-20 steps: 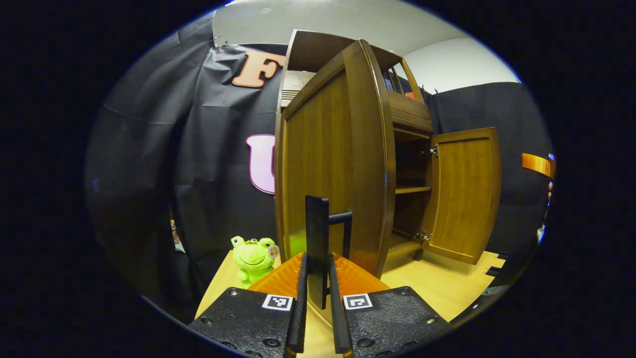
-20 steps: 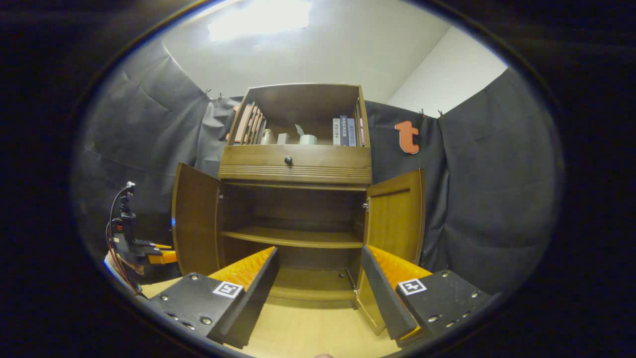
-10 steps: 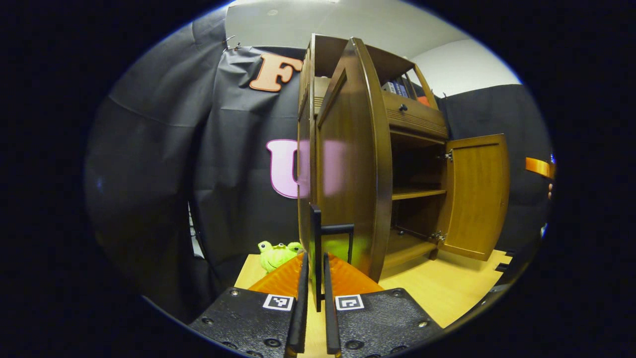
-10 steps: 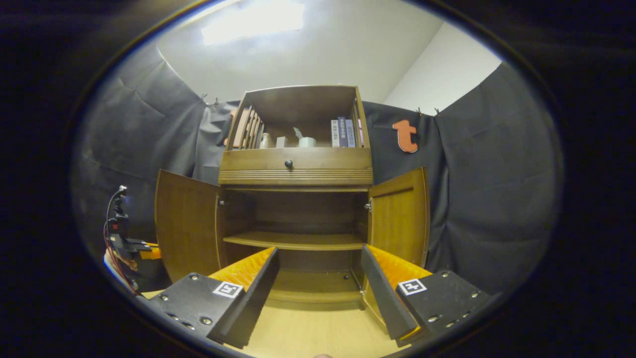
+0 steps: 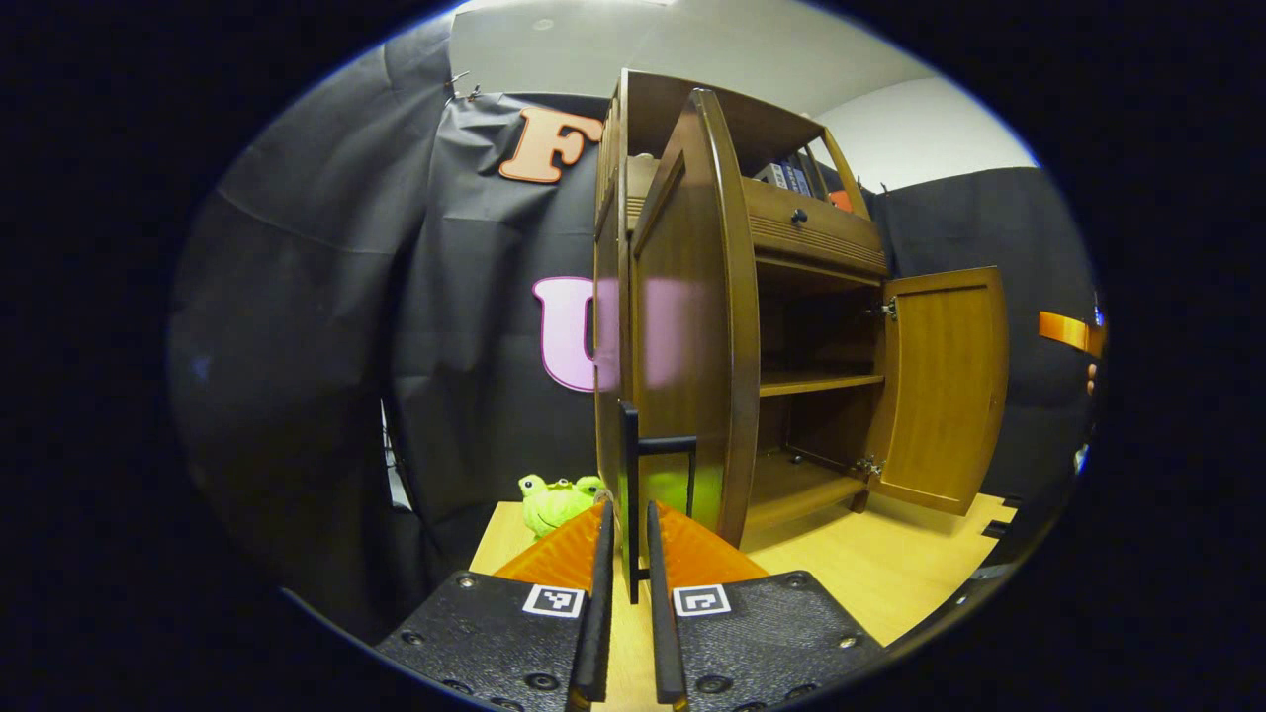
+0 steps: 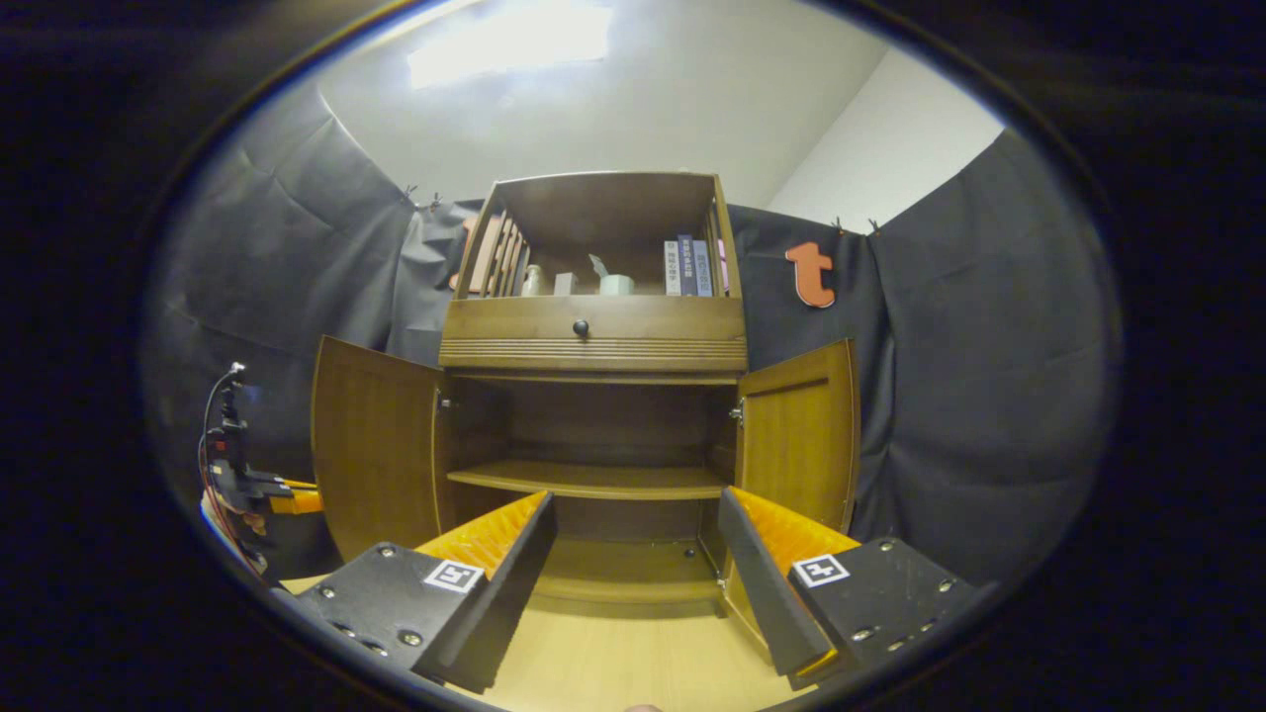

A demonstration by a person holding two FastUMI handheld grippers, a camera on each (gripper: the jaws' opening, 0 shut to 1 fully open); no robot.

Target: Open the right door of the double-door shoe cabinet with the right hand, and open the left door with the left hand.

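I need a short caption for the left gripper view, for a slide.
Left gripper shut on the left door's handle, left door swung wide; right door already open.

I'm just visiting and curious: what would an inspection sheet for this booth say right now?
Surface: light wooden floor, bare in front of the cabinet.
Job's things: shoe cabinet with left door and right door both swung open; lower shelves look empty.
Clutter: green frog plush beside the cabinet; books and small items on the top shelf.
Grippers: left gripper closed on the left door's black handle; right gripper open, holding nothing.
Cables: wires on the left gripper, seen in the right gripper view.
Surroundings: black cloth walls, white ceiling.
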